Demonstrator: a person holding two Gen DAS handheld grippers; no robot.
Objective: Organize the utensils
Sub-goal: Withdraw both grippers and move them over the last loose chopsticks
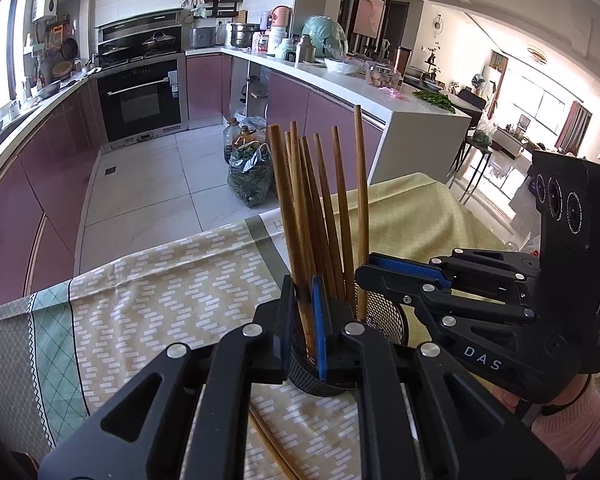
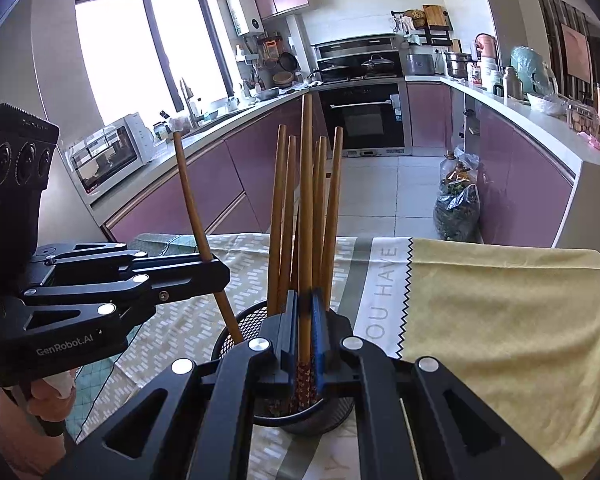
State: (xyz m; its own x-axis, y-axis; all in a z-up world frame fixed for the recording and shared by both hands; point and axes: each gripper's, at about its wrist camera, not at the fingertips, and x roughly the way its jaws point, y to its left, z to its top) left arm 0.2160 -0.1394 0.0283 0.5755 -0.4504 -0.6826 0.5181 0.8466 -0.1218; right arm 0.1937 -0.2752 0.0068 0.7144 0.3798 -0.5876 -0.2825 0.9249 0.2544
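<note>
- Left hand-held gripper [image 1: 302,322]: bottom centre of the left wrist view, jaws pinching one wooden chopstick [image 1: 292,216] that stands with its lower end inside the black mesh holder [image 1: 384,320].
- Right hand-held gripper [image 2: 306,334]: bottom centre of the right wrist view, jaws pinching a patterned-end chopstick [image 2: 306,216] over the same holder; the red-and-gold patterned tip shows between the blue pads.
- Mesh holder: centre bottom of both views, on the desk [image 1: 160,280], holding a bundle of upright chopsticks [image 1: 340,208] that lean at mixed angles.
- Loose chopsticks [image 1: 272,452]: lie flat on the cloth at the bottom of the left wrist view, partly under the gripper frame.
- Writing, gripper bodies: "DAS" in white on the right unit, lower right of the left wrist view; "GenRobot.AI" in white on the left unit, lower left of the right wrist view.
- Writing, cloth: grey letters on a white band [image 2: 384,292] right of the holder read "OU HAVE"; the first letter is cut off.
- Yellow cloth [image 2: 500,320]: covers the right part of the desk, edged by a black zigzag line.
- Hands: a pink-sleeved hand [image 1: 572,416] grips the right unit's handle, lower right.
</note>
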